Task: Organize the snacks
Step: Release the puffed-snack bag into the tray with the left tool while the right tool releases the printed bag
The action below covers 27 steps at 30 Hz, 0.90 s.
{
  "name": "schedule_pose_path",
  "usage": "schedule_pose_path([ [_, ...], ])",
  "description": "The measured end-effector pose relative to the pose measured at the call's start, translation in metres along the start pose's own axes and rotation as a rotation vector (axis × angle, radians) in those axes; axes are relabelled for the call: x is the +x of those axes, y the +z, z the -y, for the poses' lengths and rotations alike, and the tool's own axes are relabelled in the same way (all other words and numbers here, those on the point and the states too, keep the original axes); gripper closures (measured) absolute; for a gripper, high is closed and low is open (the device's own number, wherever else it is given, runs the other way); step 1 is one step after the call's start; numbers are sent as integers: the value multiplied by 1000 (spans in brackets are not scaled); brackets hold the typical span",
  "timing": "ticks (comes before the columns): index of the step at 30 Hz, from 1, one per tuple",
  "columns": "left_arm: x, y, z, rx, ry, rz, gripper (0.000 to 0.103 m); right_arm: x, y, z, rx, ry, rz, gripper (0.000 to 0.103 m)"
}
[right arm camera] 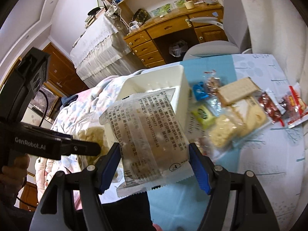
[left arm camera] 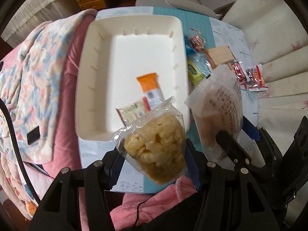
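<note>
L gripper (left arm camera: 154,154), jaws clamped on clear bag of yellow puffed snack (left arm camera: 156,144), sits nearer white plastic bin (left arm camera: 84,77) at 11 o'clock; R gripper (right arm camera: 154,165) grips printed clear packet (right arm camera: 148,134).

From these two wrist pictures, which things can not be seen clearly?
- Left wrist view: the white rectangular plastic bin's near corner and the pale flat snack packet are partly hidden by the clear bag of yellow puffs in the left gripper.
- Right wrist view: the loose snacks beside the printed translucent packet in the right gripper are blurred.

Two snack packets (left arm camera: 149,92) lie in the tray (left arm camera: 100,32); loose snacks (left arm camera: 200,61) lie on the table (left arm camera: 227,30) right of it.
</note>
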State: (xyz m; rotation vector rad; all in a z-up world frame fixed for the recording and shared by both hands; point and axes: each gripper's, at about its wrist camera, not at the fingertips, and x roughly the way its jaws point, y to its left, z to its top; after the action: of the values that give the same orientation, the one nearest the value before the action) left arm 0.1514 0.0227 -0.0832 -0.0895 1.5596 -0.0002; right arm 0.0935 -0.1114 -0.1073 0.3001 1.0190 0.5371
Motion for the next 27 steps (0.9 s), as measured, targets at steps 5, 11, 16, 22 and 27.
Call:
schedule_pose_path([
  [5, 2, 9, -36, -8, -11, 16, 46, 22, 2, -26, 7, 7, 15, 32],
  [11, 17, 22, -80, 4, 4, 78, 46, 50, 3, -49, 32, 10, 34, 31],
  [16, 33, 32, -107, 23, -19, 110, 45, 65, 1, -57, 45, 1, 42, 31],
  [22, 52, 35, -120, 52, 4, 126, 32, 78, -4, -65, 58, -32, 30, 25],
  [27, 56, 33, -120, 45, -17, 127, 28, 77, -6, -66, 71, -37, 41, 24],
])
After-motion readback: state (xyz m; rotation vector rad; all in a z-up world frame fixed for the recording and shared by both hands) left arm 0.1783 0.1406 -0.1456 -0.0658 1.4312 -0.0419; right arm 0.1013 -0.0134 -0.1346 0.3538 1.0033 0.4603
